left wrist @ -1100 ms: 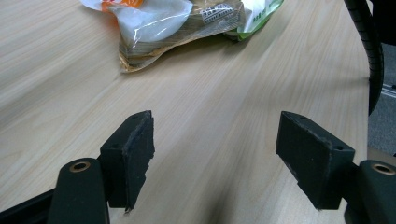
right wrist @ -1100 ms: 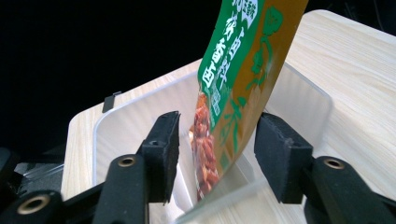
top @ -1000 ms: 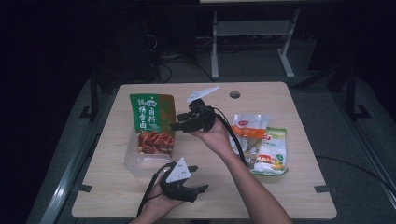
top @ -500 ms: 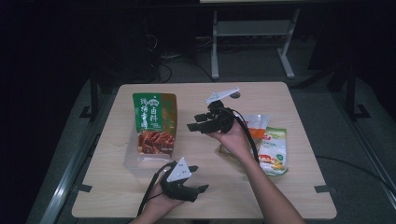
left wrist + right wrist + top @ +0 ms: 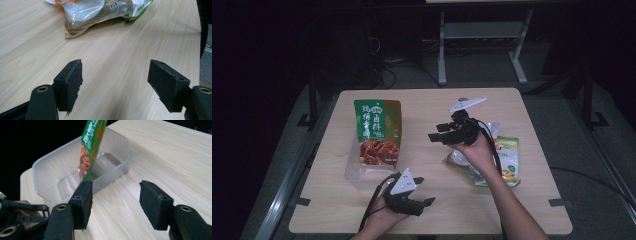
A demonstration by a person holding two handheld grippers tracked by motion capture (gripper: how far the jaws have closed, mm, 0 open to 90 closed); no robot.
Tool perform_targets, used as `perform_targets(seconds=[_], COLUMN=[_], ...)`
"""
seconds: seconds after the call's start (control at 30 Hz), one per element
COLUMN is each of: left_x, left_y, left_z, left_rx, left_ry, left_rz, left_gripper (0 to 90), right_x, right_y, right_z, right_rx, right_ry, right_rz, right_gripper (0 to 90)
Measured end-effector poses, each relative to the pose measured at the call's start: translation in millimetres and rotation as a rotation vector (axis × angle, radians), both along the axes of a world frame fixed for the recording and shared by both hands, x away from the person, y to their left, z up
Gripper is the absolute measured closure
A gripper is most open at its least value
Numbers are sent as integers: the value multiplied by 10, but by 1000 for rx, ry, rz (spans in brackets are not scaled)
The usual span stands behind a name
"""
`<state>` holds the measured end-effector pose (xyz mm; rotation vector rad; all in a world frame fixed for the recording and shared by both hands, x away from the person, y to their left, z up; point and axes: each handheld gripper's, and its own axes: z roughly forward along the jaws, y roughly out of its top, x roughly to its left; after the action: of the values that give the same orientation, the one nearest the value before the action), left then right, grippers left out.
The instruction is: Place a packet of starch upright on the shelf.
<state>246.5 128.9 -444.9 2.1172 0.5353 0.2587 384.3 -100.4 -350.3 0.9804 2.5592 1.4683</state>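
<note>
- The green snack bag (image 5: 377,131) already lay in the clear box (image 5: 354,172), at nine o'clock of the right gripper (image 5: 438,137).
- That gripper's jaws had just been opening, nothing between them.
- The left gripper (image 5: 422,191) rested spread, empty.
- The other packets (image 5: 507,160), at four o'clock, remained.

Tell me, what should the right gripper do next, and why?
Probably swing the right gripper down to the snack packets near it. Its jaws are open and empty, the green bag already stands in the clear box, and the packets lie loose on the table.
</note>
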Motion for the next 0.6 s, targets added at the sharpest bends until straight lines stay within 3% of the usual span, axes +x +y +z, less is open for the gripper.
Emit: perform_targets(seconds=[0.6], left_x=[14], left_y=[15], left_z=[11], left_rx=[-21], left_ry=[10], left_rz=[5], left_gripper=[277], right_x=[-66], right_y=[-434], right_z=[-73], right_rx=[-40], right_ry=[35], right_rz=[-88], right_gripper=[414])
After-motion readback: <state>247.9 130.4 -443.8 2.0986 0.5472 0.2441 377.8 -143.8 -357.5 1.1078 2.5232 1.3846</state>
